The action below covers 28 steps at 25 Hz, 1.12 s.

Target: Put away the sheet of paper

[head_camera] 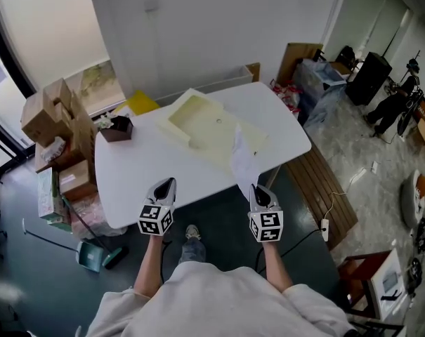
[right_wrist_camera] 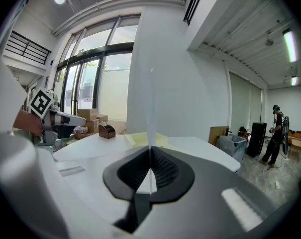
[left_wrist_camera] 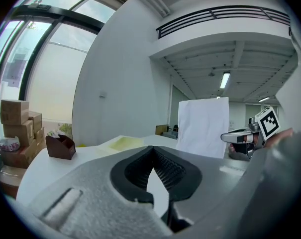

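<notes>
A: Biggest thing out there is the white rounded tabletop [head_camera: 156,170], filling the middle of the head view. Stacked brown cardboard boxes [head_camera: 52,114] sit off its left end.

B: And on the table, towards the far side, a pale yellow flat open tray [head_camera: 198,118] with a flap spread beside it.

A: Now the thin white sheet of paper [head_camera: 243,161]: it's up off the table, standing on edge over the near rim, on the near side of that tray.

B: Held by the right gripper [head_camera: 258,188], its jaws clamped tight on the sheet's bottom edge. Its own view catches the paper edge-on, rising straight from the pinch.

A: The left gripper [head_camera: 168,183]?

B: Jaws pressed together at the tips, nothing between them, at the near edge well apart from the right one. From its view the sheet stands tall off to the right.

A: Smallest item: a dark brown little open box [head_camera: 117,128] near the table's left end, by the cardboard.
</notes>
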Available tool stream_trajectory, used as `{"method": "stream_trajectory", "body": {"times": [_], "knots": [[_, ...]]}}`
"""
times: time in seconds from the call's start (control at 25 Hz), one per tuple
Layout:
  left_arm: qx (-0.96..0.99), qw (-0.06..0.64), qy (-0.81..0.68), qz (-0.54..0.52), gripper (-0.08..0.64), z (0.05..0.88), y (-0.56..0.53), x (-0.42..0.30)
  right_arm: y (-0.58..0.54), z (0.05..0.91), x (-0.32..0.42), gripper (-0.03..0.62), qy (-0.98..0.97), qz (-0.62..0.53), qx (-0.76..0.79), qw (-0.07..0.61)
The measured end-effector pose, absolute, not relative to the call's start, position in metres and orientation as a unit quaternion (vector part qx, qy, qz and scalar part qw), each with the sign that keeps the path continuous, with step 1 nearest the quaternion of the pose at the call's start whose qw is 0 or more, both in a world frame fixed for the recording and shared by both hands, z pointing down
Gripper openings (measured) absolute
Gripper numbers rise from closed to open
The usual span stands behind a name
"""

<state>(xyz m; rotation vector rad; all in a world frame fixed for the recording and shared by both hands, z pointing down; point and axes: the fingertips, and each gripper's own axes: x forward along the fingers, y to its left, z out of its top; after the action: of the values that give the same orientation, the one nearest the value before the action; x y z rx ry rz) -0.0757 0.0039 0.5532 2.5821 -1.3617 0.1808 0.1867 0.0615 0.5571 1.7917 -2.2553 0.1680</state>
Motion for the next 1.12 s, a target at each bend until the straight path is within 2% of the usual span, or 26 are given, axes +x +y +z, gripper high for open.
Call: {"method": "stream_trajectory", "body": {"times": [0.72, 1.12], "knots": [[0.879, 0.135, -0.454, 0.052, 0.003, 0.556, -0.157, -0.112, -0.091, 0.531, 0.16, 0.002, -0.753, 0.049, 0.642, 0.136], [0.87, 0.178, -0.458, 0.05, 0.003, 0.583, -0.199, -0.13, -0.154, 0.525, 0.142, 0.002, -0.752, 0.043, 0.644, 0.133]]}}
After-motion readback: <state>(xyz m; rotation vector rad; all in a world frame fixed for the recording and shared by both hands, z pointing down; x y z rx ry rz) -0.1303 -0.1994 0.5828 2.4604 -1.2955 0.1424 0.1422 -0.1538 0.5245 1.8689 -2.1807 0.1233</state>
